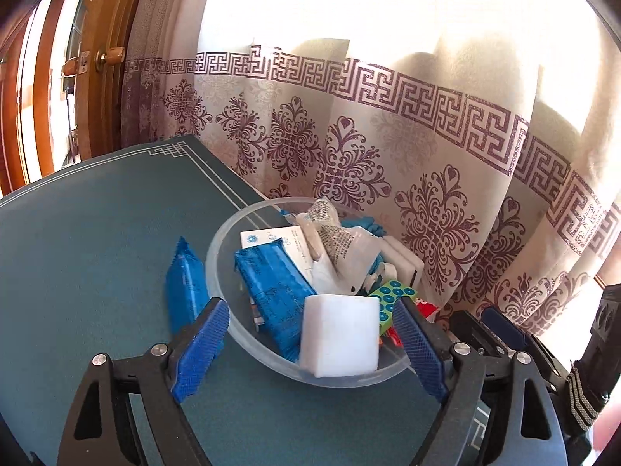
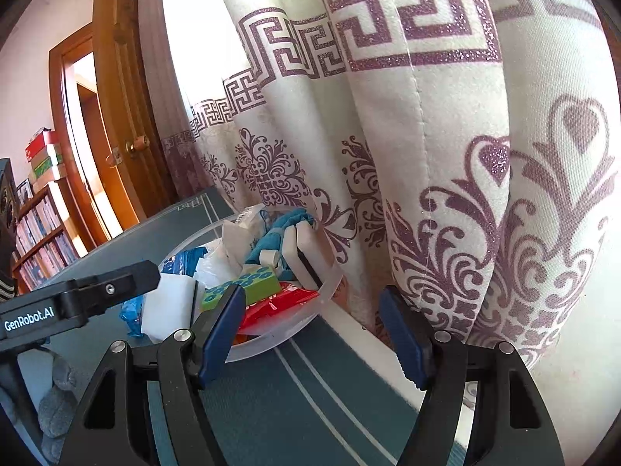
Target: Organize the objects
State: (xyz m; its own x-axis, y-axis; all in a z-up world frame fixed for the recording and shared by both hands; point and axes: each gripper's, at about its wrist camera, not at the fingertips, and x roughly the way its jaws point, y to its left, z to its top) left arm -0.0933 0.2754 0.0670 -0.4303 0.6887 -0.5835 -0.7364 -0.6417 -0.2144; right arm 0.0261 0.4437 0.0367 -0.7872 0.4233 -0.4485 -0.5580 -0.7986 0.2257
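Note:
A clear plastic bowl [image 1: 225, 240] stands on the dark green table mat [image 1: 97, 233] by the curtain. It holds a white block [image 1: 339, 336], a blue packet [image 1: 273, 291], a green dotted box [image 1: 390, 299], a crumpled clear bag [image 1: 341, 248] and more. A second blue packet [image 1: 186, 287] lies on the mat left of the bowl. My left gripper [image 1: 310, 339] is open, its fingers either side of the bowl's near rim. My right gripper [image 2: 310, 334] is open and empty at the bowl's right edge [image 2: 330, 283], near a red packet [image 2: 279, 303].
A patterned curtain [image 1: 388, 136] hangs right behind the table, very close to my right gripper. A wooden door [image 1: 104, 77] stands at the left. A bookshelf [image 2: 39, 240] shows far left. The left gripper's black body [image 2: 77, 295] crosses the right wrist view.

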